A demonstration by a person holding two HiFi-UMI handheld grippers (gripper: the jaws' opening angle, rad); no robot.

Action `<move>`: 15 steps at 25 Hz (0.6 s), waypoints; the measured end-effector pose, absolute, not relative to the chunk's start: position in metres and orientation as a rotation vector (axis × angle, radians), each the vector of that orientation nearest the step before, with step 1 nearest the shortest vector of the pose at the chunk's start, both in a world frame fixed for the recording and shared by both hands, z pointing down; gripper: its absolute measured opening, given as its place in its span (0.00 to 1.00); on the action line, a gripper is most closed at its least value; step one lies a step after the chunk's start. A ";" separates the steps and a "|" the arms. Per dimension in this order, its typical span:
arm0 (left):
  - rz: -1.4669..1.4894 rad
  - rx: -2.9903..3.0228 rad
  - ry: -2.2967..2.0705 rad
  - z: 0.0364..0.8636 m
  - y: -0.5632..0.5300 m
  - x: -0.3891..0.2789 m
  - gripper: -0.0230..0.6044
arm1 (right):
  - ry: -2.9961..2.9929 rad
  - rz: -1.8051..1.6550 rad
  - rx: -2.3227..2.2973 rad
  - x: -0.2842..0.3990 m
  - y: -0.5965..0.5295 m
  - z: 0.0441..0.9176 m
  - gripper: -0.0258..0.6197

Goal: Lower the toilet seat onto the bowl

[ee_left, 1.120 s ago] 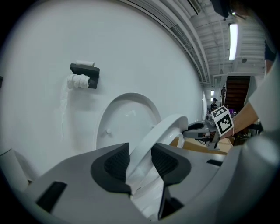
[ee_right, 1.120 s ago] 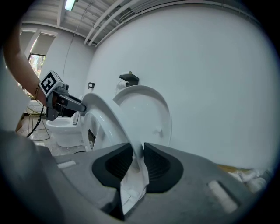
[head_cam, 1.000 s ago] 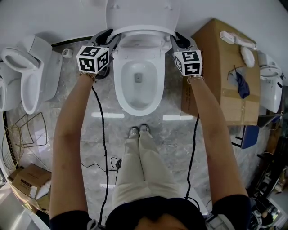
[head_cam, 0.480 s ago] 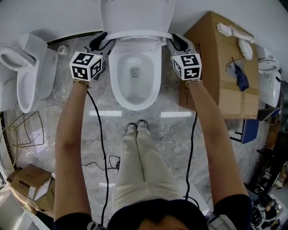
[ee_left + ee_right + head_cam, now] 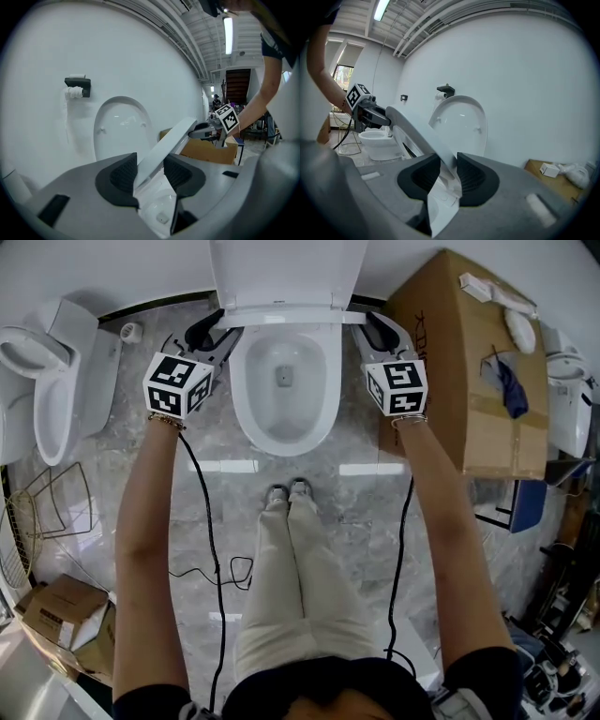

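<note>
Left hand-held gripper (image 5: 149,172): you pinch the seat (image 5: 168,140) by one edge.
Right hand-held gripper (image 5: 449,176): you pinch the opposite edge.
Seat: tilted above the bowl (image 5: 242,413).

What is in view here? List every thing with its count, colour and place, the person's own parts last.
ceramic toilet bowl: one, white, centre
oval plastic toilet seat: one, white, tilted partway above the bowl
oval toilet lid: one, white, upright against the wall
second ceramic toilet: one, white, floor at left
large cardboard box: one, brown, right of the bowl
small cardboard box: one, brown, floor, lower left
wire rack: one, pale, floor at left
paper roll holder: one, black, wall left of the lid
cables: two, black, trailing over the floor
left tool: one, grey, shut on the seat's left side
right tool: one, grey, shut on the seat's right side
arms: two, bare, stretched toward the seat
</note>
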State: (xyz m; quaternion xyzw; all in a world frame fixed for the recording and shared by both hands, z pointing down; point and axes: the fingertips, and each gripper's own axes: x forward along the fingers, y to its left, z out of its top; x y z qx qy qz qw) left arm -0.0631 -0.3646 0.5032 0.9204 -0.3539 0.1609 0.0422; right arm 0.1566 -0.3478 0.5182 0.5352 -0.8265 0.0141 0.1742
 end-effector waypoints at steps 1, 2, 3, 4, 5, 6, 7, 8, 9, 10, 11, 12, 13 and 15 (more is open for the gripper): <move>0.500 2.824 -1.080 0.505 -0.361 -0.063 0.31 | -2.343 0.048 1.523 0.157 -0.344 0.520 0.20; 0.506 2.830 -1.077 0.508 -0.357 -0.064 0.31 | -2.343 0.055 1.526 0.156 -0.340 0.523 0.20; 0.511 2.834 -1.076 0.511 -0.352 -0.064 0.31 | -2.343 0.059 1.527 0.156 -0.336 0.525 0.20; 0.515 2.838 -1.074 0.514 -0.347 -0.065 0.31 | -2.344 0.062 1.526 0.155 -0.331 0.528 0.20; 0.518 2.841 -1.073 0.516 -0.343 -0.066 0.31 | -2.345 0.065 1.526 0.154 -0.327 0.530 0.20; 0.521 2.844 -1.073 0.518 -0.339 -0.066 0.31 | -2.346 0.066 1.527 0.154 -0.324 0.532 0.20; 0.524 2.848 -1.074 0.520 -0.336 -0.066 0.31 | -2.347 0.067 1.528 0.154 -0.321 0.534 0.20; 0.528 2.853 -1.075 0.522 -0.333 -0.066 0.31 | -2.348 0.067 1.530 0.154 -0.317 0.536 0.20; 0.532 2.859 -1.079 0.524 -0.329 -0.066 0.31 | -2.351 0.071 1.533 0.155 -0.314 0.538 0.21; 0.538 2.866 -1.084 0.526 -0.326 -0.066 0.31 | -2.354 0.079 1.538 0.155 -0.311 0.540 0.21; 0.545 2.872 -1.091 0.528 -0.323 -0.066 0.31 | -2.357 0.090 1.543 0.154 -0.308 0.542 0.21; 0.552 2.877 -1.098 0.531 -0.320 -0.067 0.31 | -2.359 0.100 1.545 0.154 -0.305 0.544 0.21; 0.561 2.880 -1.101 0.533 -0.316 -0.068 0.31 | -2.357 0.103 1.541 0.153 -0.301 0.546 0.21; 0.593 2.887 -1.093 0.539 -0.307 -0.069 0.32 | -2.345 0.089 1.517 0.152 -0.294 0.552 0.21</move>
